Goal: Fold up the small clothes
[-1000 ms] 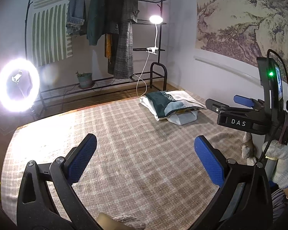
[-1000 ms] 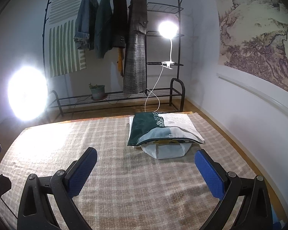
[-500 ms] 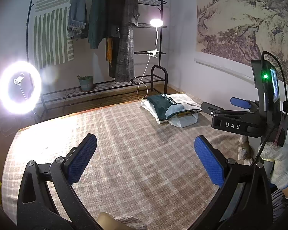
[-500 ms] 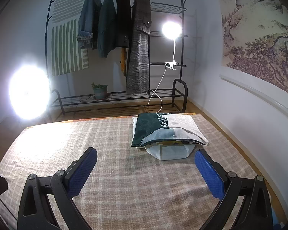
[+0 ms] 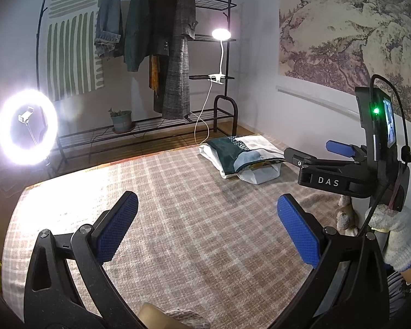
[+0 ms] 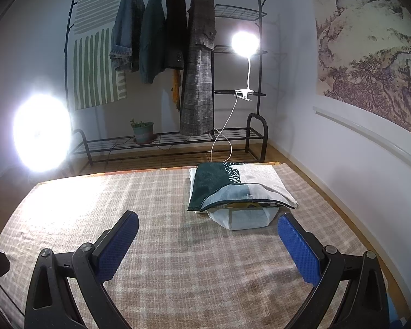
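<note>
A stack of folded small clothes (image 6: 239, 192), dark green and pale grey on top with white pieces beneath, lies at the far right of the checked beige cloth (image 6: 178, 246). The stack also shows in the left wrist view (image 5: 242, 156). My right gripper (image 6: 207, 244) is open and empty, hovering short of the stack. My left gripper (image 5: 207, 231) is open and empty over the middle of the cloth. The right gripper's black body marked DAS (image 5: 339, 175) shows in the left wrist view, just right of the stack.
A black clothes rack (image 6: 167, 54) with hanging jackets, a clip lamp (image 6: 245, 44) and a potted plant (image 6: 142, 133) stands behind the table. A ring light (image 5: 27, 126) glares at the left. The wall (image 6: 342, 150) runs close along the right edge.
Both grippers have risen and drawn back slightly, still open; the stack sits a little lower in both views. Nothing was grasped.
</note>
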`<state>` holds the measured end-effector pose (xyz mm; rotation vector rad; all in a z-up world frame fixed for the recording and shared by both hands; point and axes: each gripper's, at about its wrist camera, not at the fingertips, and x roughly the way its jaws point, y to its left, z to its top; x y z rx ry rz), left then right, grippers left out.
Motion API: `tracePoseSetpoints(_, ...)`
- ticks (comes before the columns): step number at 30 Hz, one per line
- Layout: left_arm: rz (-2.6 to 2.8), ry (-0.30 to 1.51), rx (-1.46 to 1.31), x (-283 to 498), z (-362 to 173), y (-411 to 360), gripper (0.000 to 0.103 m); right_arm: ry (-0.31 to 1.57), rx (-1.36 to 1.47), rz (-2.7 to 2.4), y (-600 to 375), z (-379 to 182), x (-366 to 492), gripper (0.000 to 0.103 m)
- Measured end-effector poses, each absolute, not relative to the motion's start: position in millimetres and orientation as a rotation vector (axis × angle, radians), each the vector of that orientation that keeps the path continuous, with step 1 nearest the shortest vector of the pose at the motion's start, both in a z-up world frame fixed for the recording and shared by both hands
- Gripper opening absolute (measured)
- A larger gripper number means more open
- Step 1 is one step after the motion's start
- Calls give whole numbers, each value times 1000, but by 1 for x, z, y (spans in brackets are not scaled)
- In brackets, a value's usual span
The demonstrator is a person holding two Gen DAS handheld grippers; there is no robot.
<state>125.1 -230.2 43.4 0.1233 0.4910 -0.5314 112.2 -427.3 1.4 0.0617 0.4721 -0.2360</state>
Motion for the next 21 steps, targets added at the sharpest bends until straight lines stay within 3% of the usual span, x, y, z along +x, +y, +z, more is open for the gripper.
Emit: tracePoseSetpoints(21,-536,483,129,123,40,-225,103,482,65,-227,-426,0,114,103)
